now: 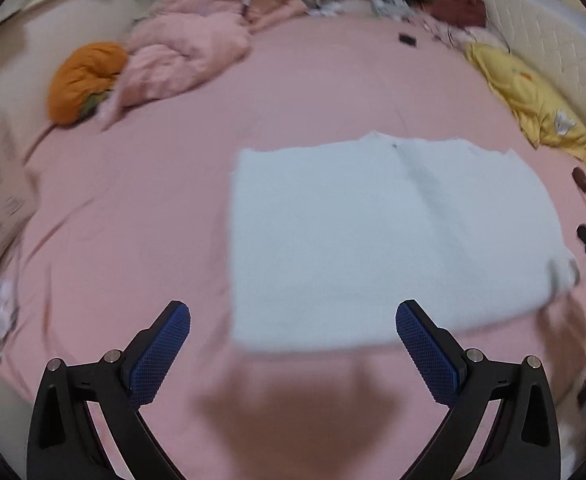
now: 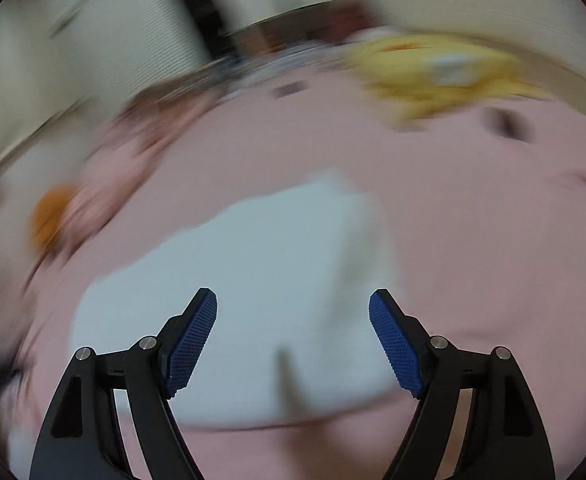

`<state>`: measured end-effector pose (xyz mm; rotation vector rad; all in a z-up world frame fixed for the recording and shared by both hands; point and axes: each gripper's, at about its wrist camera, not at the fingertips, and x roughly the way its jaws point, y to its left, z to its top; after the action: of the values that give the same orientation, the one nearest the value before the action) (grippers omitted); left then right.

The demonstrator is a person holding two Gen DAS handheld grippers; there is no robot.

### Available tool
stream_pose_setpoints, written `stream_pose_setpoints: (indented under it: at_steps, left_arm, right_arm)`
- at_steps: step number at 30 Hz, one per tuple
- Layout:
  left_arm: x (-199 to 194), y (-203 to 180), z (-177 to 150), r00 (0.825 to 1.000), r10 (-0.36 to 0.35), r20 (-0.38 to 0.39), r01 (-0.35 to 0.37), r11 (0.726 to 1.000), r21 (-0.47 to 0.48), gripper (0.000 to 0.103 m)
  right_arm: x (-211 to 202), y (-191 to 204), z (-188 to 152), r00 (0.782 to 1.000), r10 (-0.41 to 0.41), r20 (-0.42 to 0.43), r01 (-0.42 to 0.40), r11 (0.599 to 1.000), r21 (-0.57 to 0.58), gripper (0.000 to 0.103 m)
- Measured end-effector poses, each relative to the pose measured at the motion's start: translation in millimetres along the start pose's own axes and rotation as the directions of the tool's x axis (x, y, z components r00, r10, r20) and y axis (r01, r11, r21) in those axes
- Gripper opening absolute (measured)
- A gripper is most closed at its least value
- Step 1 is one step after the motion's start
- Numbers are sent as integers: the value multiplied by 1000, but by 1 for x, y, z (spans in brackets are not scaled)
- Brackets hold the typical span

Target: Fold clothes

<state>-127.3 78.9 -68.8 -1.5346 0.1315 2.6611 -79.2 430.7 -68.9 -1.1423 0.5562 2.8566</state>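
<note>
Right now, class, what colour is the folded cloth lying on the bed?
Pale blue folded cloth, clearest in the left wrist view.

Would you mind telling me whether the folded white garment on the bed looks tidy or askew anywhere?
Mostly tidy: the white garment lies flat as a rectangle on the pink sheet. Its near right corner looks rumpled and sticks out past the edge, though blur hides the details.
</note>
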Motion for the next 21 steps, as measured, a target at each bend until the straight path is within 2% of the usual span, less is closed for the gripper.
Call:
stream_pose_setpoints:
  at_steps: [1,2,3,4,5,7,8,9,10,12,14,15,16,17,18,19,20,21]
  left_arm:
    - [14,-9,10,1000,-13,-1,13,1000,7,103]
    - [28,-18,18,1000,-19,-6,19,1000,12,103]
    - [44,-21,20,1000,0,-28,1,1000,13,103]
    - [59,-25,22,999,18,-50,-17,1000,15,103]
    - [73,-27,24,997,34,-74,-33,999,9,103]
    - [91,-12,18,991,43,-128,-51,997,-54,102]
    - [95,-1,13,989,49,-139,-61,994,-87,102]
    - [98,12,6,985,79,-151,-96,990,-108,102]
    - [101,24,1,981,108,-162,-129,984,-125,102]
    - [100,45,-3,977,141,-157,-163,977,-137,102]
    - [89,58,2,981,155,-120,-171,976,-138,102]
    - [84,62,7,984,153,-96,-166,976,-139,102]
    - [80,65,15,988,137,-69,-146,979,-144,102]
    - [77,68,24,993,108,-40,-113,982,-149,102]
    - [76,70,36,997,78,-17,-80,985,-152,102]
    - [78,70,46,998,60,-3,-60,987,-149,102]
    - [81,71,56,999,48,9,-46,989,-143,102]
    - [85,72,66,999,38,19,-35,990,-135,102]
  right_arm:
    - [12,14,-1,998,54,-33,-55,997,-54,77]
    - [25,18,-10,995,58,-80,-64,995,-72,68]
    - [38,21,-18,990,59,-128,-71,994,-88,64]
    - [49,10,-22,985,5,-174,-15,998,-56,53]
    - [59,-1,-25,975,-46,-219,41,999,-24,31]
    - [41,-37,-30,977,-54,-204,82,988,132,0]
    - [33,-54,-33,979,-57,-197,99,973,209,0]
    - [20,-63,-36,981,-34,-189,80,967,243,0]
    - [12,-56,-36,975,-111,-191,148,971,190,0]
    - [-4,-41,-35,947,-263,-182,282,956,85,4]
    - [-24,-35,-21,916,-391,-89,395,918,41,10]
    - [-34,-38,-11,947,-319,-35,321,943,85,10]
    - [-36,-45,-4,974,-226,-14,226,967,117,16]
    - [-30,-47,7,989,-145,-25,147,981,126,27]
    - [-19,-47,20,994,-95,-56,100,989,105,35]
    - [-7,-44,34,995,-75,-67,80,995,64,54]
    - [5,-40,47,995,-56,-79,58,998,23,69]
    - [18,-37,61,995,-38,-92,37,999,-18,71]
